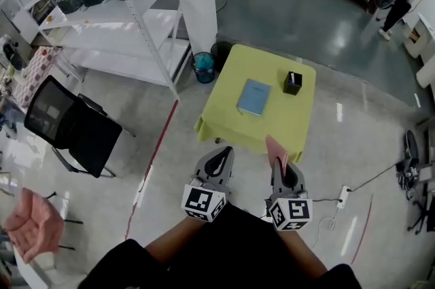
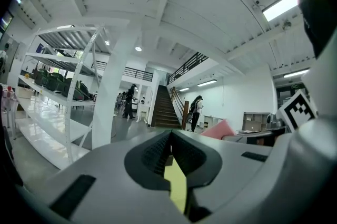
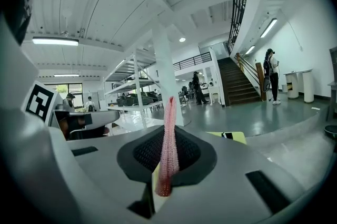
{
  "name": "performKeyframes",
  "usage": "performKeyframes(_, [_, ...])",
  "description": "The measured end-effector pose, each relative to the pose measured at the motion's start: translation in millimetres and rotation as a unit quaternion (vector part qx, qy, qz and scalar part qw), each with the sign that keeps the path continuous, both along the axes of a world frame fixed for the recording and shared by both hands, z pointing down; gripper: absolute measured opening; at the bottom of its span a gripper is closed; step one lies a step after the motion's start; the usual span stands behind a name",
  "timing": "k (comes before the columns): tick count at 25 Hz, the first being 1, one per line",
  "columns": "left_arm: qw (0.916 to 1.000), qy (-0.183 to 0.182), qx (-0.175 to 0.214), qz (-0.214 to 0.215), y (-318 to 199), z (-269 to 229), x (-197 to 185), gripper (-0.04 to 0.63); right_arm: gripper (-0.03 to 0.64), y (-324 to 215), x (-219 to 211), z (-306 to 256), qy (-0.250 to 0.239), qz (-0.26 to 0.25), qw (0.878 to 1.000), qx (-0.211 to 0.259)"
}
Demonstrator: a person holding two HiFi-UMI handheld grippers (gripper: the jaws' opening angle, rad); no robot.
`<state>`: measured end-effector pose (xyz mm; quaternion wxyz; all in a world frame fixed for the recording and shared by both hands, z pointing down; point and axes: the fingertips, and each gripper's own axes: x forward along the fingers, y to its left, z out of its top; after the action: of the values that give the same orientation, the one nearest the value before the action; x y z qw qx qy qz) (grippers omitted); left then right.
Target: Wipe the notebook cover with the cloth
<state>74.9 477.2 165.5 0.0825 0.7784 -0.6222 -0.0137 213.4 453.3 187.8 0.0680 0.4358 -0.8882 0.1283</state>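
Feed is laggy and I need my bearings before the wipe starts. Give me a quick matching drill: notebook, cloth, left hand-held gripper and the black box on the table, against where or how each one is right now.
Things:
1. notebook
2. cloth
3. left hand-held gripper
4. black box

States:
A. shut, with nothing between its jaws
B. lies flat near the middle of the table
C. clamped in the right hand-held gripper, off the table
D. stands on the table toward its far right corner

Pairs: 1-B, 2-C, 3-A, 4-D
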Motion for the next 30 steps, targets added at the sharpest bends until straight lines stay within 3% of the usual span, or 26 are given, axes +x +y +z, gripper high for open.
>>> performKeyframes(9, [0.9996, -0.011, -0.003, 0.026, -63, -6, -82, 0.015, 0.038, -57, -94, 3, 0.003, -0.009, 0.999, -0.032])
performKeyframes(17, [0.9985, 0.008, -0.023, 0.049, -97, 14, -149, 0.015, 0.038, -100, -163, 8, 0.023, 0.010, 0.999, -0.041])
performKeyframes(21, [0.9971, 0.022, -0.018, 0.070, -110, 17, -162, 0.015, 0.038, -112, -182, 17, 0.032, 0.026, 0.998, -0.051])
performKeyframes(30, [0.9986, 0.037, -0.018, 0.034, -139, 27, -195, 0.015, 0.038, -146, -187, 29, 0.044, 0.026, 0.997, -0.061])
